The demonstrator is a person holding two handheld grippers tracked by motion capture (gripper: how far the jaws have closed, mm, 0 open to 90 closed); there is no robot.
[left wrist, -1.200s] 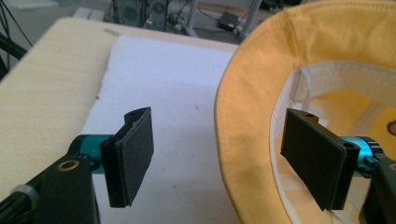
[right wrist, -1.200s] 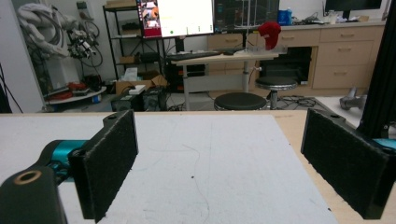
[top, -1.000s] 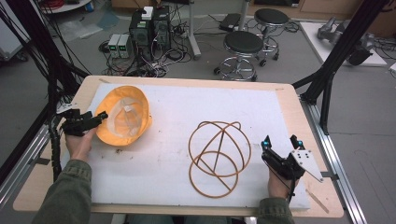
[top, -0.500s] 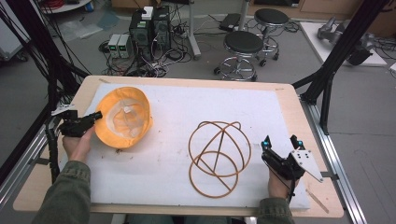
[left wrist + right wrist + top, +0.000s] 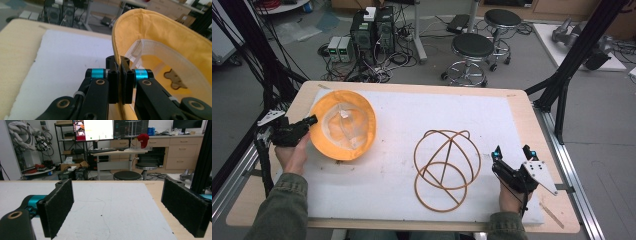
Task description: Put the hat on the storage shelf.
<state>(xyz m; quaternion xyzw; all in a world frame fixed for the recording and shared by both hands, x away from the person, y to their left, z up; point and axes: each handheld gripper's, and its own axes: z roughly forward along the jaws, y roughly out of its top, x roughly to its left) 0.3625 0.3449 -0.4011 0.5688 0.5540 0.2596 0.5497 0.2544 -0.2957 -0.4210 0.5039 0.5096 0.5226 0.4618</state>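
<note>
Gripping the near-left rim of a round orange fabric hat (image 5: 343,125) with a pale cream lining, the left gripper (image 5: 304,123) has its jaws pinched shut on the cloth edge, having just been closing with the brim between them. That soft hat sits upturned at the left end of the white foam mat (image 5: 402,120) that covers the pale wooden counter (image 5: 532,115), its opening facing up and its brim raised on the gripper's side. From the left gripper view the orange hat (image 5: 172,40) curves up and away to the right of the jaws, and the brim's edge runs straight down into the narrow slit between the two black pads. That close view also brings out a small brown shape printed inside the crown and the stitched cream band, details too small to read from the high view. Right of the hat, well apart from it, a brown wire sphere frame of crossed hoops (image 5: 444,167) rests on the mat. Farther right, the right gripper (image 5: 512,152) is held near the counter's front right corner, its jaws spread wide with nothing between them; the right gripper view looks across bare mat between the pads
</note>
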